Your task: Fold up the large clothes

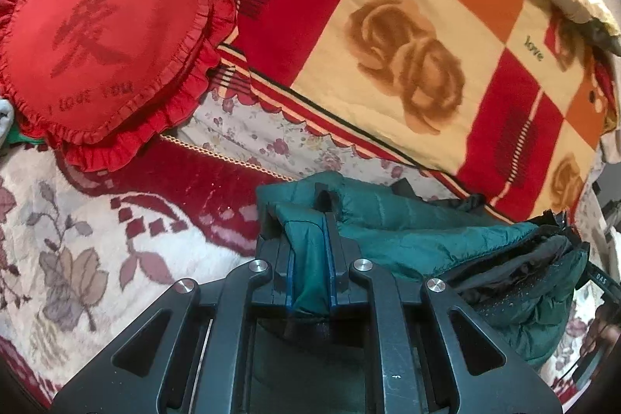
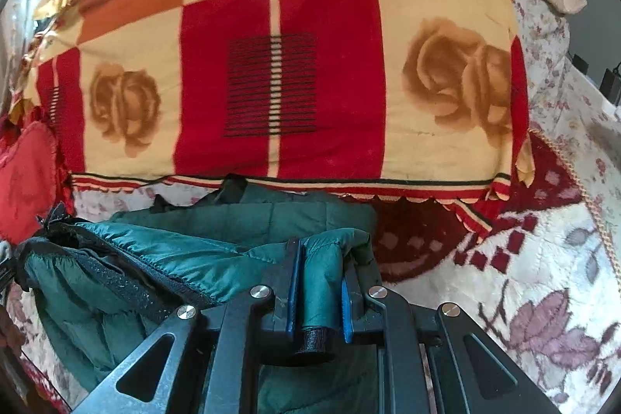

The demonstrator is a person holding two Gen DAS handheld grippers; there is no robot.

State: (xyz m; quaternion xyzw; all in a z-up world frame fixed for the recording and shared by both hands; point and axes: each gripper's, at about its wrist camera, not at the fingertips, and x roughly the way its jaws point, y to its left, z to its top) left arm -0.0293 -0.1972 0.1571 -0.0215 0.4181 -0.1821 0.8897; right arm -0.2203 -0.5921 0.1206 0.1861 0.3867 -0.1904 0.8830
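A dark green quilted jacket with black lining lies bunched on the bed, stretching right from my left gripper. My left gripper is shut on a fold of the jacket, green fabric pinched between its blue pads. In the right wrist view the same jacket spreads to the left. My right gripper is shut on another fold of it, with a black ribbed cuff showing between the fingers. Both hold the jacket just above the bedspread.
A red heart-shaped cushion lies at the left. A folded checked blanket with roses is piled behind the jacket. The floral red and cream bedspread lies beneath.
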